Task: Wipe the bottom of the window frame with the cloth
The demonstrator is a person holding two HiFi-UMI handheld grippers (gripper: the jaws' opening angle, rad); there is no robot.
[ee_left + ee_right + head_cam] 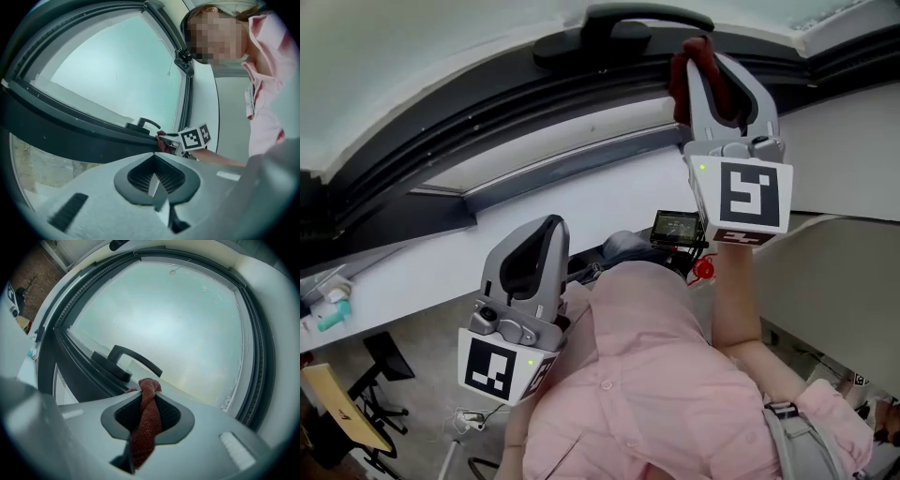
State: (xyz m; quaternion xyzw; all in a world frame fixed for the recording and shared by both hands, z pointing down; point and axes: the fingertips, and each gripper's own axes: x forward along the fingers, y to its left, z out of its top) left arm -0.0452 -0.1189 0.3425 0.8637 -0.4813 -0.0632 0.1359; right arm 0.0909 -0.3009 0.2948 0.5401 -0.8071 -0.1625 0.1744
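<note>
A dark red cloth (686, 73) is pinched in my right gripper (705, 58), which is shut on it and held up against the bottom rail of the dark window frame (487, 122), just right of the black window handle (619, 26). In the right gripper view the cloth (145, 423) runs out between the jaws, its tip beside the handle (131, 361). My left gripper (546, 232) is shut and holds nothing, low near the white sill (609, 187), apart from the frame. The left gripper view shows the left gripper (155, 180), the right gripper (194, 137) and the cloth (162, 141).
A teal bottle (334, 312) lies at the sill's left end. A small black device with a screen (677, 227) and a red part (703, 270) sit below the sill. The person's pink shirt (647, 394) fills the lower middle. A black stand (380, 370) is on the floor, left.
</note>
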